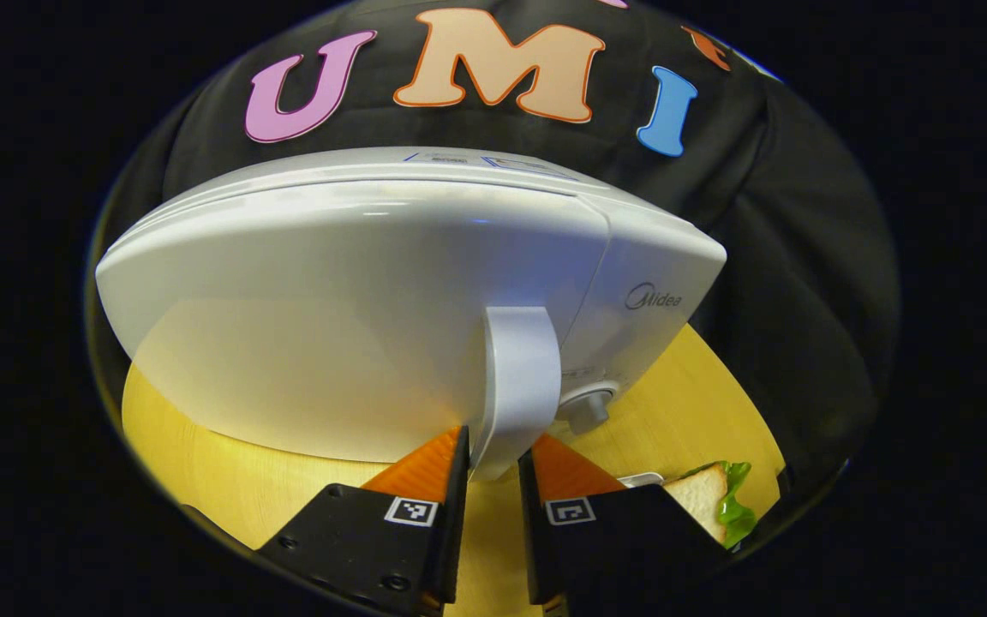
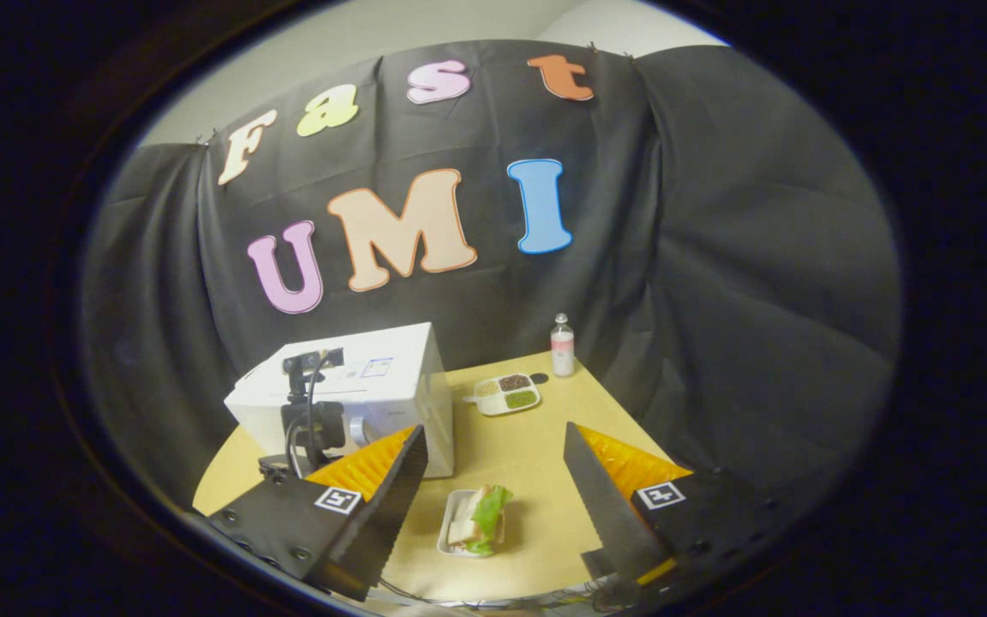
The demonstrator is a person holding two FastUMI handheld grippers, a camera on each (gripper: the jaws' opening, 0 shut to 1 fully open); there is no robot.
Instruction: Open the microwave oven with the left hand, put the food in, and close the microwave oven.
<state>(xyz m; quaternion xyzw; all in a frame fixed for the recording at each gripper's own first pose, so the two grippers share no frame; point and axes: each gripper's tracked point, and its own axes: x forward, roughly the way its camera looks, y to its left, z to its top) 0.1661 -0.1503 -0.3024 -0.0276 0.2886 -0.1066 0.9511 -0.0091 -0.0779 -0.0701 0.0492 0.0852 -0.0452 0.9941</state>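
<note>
The white microwave (image 1: 356,300) stands close ahead in the left gripper view, its door flush against the body. My left gripper (image 1: 495,450) is shut on the lower end of the door handle (image 1: 519,377), one finger on each side. The sandwich with lettuce (image 1: 712,501) lies to its right on a small white dish (image 1: 641,478). In the right gripper view my right gripper (image 2: 494,431) hangs open above the table, and the sandwich (image 2: 478,518) sits below, between its fingers. The left gripper (image 2: 314,420) is at the front of the microwave (image 2: 373,381).
A control knob (image 1: 589,407) sticks out to the right of the handle. At the back of the yellow wooden table (image 2: 536,463) stand a small bottle (image 2: 562,344) and a divided plate of grains (image 2: 506,392). Black cloth walls surround the table.
</note>
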